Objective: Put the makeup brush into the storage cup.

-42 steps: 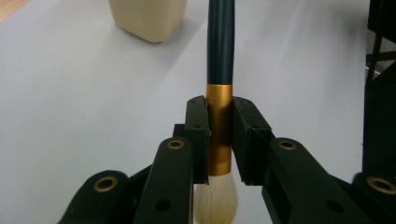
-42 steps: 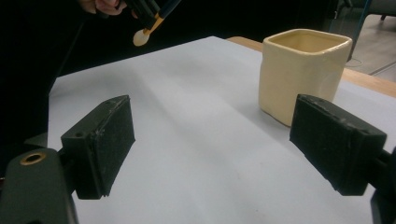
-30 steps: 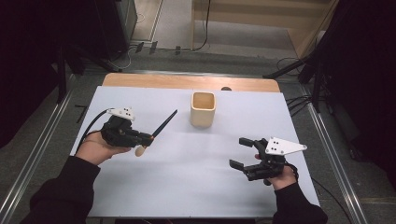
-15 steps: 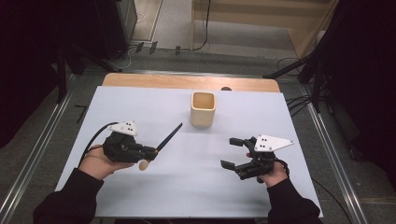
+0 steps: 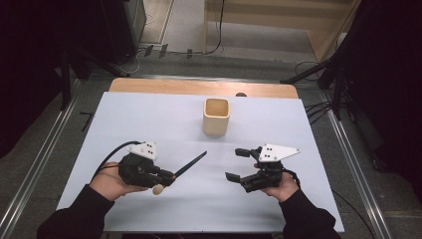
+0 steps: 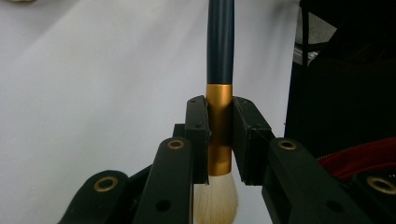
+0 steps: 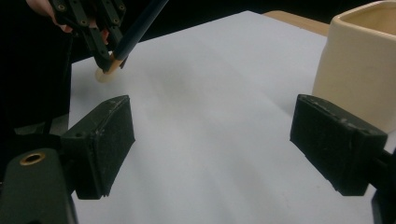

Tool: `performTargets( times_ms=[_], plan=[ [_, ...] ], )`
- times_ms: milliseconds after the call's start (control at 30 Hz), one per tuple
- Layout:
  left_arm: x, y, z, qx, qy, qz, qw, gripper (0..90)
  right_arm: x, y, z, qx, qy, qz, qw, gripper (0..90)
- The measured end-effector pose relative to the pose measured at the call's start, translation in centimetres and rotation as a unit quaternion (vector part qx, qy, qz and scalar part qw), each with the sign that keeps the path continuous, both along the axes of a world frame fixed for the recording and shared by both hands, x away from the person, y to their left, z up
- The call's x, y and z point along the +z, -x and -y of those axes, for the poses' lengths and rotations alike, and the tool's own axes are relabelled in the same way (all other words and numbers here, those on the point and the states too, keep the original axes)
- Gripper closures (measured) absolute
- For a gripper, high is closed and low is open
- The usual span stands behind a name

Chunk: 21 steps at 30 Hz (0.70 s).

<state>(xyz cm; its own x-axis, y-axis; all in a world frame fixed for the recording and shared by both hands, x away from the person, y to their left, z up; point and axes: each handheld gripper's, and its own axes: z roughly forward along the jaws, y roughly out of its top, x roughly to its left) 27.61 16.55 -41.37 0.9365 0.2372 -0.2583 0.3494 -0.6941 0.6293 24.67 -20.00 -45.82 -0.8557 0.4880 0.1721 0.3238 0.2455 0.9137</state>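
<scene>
I see a white sheet [image 5: 149, 119] covering the table [image 5: 199, 87], whose wooden edge shows along the far side. Around it lie a grey floor, metal rails and loose cables, with dark surroundings on both sides.

My left tongs [image 5: 166, 179] sit near the front left of the sheet, jaws clamped tight on a makeup brush [image 5: 186, 166]. In the left gripper view the two black pads press on the brush's gold metal collar [image 6: 219, 130]; the dark, smooth, round handle runs on past the jaws, and the soft cream bristles [image 6: 215, 200] bulge out behind them. From above, the handle points up and away toward the middle of the sheet, and the bristle tuft hangs just over it.

My right tongs [image 5: 239, 164] sit at the front right, jaws wide apart with nothing between them, well apart from the brush.

A cream cup [image 5: 217, 116], squarish with rounded corners and a matte surface, stands upright toward the far middle of the sheet.
</scene>
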Motion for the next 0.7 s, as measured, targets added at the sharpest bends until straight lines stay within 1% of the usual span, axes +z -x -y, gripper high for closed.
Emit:
performTargets(
  times_ms=[67, 100, 133, 200, 267, 300, 333, 367, 400, 433, 500, 567, 600, 667, 700],
  plan=[
    [0.1, 0.2, 0.4, -0.006, -0.001, -0.002, 1.0, 78.1, 0.0, 0.0, -0.1, 0.004, 0.002, 0.001, 1.0, 14.4],
    [0.2, 0.2, 0.7, -0.014, -0.004, 0.002, 0.9999, 78.1, 0.1, 0.0, -0.1, 0.007, 0.007, 0.003, 0.9999, 14.4],
    [0.2, 0.2, 0.7, -0.014, -0.004, 0.002, 0.9999, 78.1, 0.1, 0.0, -0.2, 0.009, 0.011, 0.004, 0.9999, 14.4],
    [0.1, 0.0, 1.2, -0.021, -0.012, 0.003, 0.9997, 78.1, 0.2, 0.0, -0.2, 0.014, 0.018, 0.005, 0.9997, 14.4],
    [-0.1, -0.1, 1.5, -0.025, -0.017, 0.0, 0.9996, 78.1, 0.4, -0.1, -0.2, 0.016, 0.021, 0.004, 0.9996, 14.4],
    [-0.1, -0.2, 1.6, -0.03, -0.022, 0.005, 0.9993, 78.1, 0.4, -0.1, -0.2, 0.016, 0.02, 0.003, 0.9997, 14.4],
    [-0.1, -0.3, 1.8, -0.032, -0.027, 0.001, 0.9991, 78.1, 0.5, -0.2, -0.2, 0.018, 0.022, 0.003, 0.9996, 14.4],
    [-0.1, -0.3, 1.8, -0.032, -0.027, 0.001, 0.9991, 78.1, 0.6, -0.2, -0.2, 0.019, 0.023, 0.002, 0.9996, 14.4],
    [-0.1, -0.3, 2.0, -0.035, -0.033, 0.005, 0.9988, 78.1, 0.6, -0.2, -0.2, 0.019, 0.023, 0.002, 0.9996, 14.4],
    [0.0, -0.5, 2.2, -0.05, -0.044, 0.007, 0.9977, 78.1, 0.7, -0.3, -0.2, 0.025, 0.023, 0.003, 0.9994, 14.4],
    [0.1, -0.6, 2.5, -0.059, -0.057, 0.012, 0.9966, 78.1, 0.9, -0.4, -0.3, 0.029, 0.024, 0.002, 0.9993, 14.5],
    [0.2, -0.7, 2.8, -0.066, -0.065, 0.013, 0.9956, 78.1, 1.0, -0.5, -0.3, 0.035, 0.025, 0.004, 0.9991, 14.4],
    [0.3, -0.7, 2.8, -0.07, -0.071, 0.018, 0.9949, 78.1, 1.1, -0.6, -0.4, 0.038, 0.022, 0.005, 0.999, 14.4],
    [0.4, -0.8, 2.9, -0.072, -0.073, 0.017, 0.9946, 78.1, 1.2, -0.6, -0.4, 0.043, 0.021, 0.002, 0.9989, 14.4],
    [0.5, -1.0, 2.9, -0.074, -0.075, 0.017, 0.9943, 78.1, 1.2, -0.7, -0.5, 0.045, 0.024, 0.006, 0.9986, 14.4]
  ],
)
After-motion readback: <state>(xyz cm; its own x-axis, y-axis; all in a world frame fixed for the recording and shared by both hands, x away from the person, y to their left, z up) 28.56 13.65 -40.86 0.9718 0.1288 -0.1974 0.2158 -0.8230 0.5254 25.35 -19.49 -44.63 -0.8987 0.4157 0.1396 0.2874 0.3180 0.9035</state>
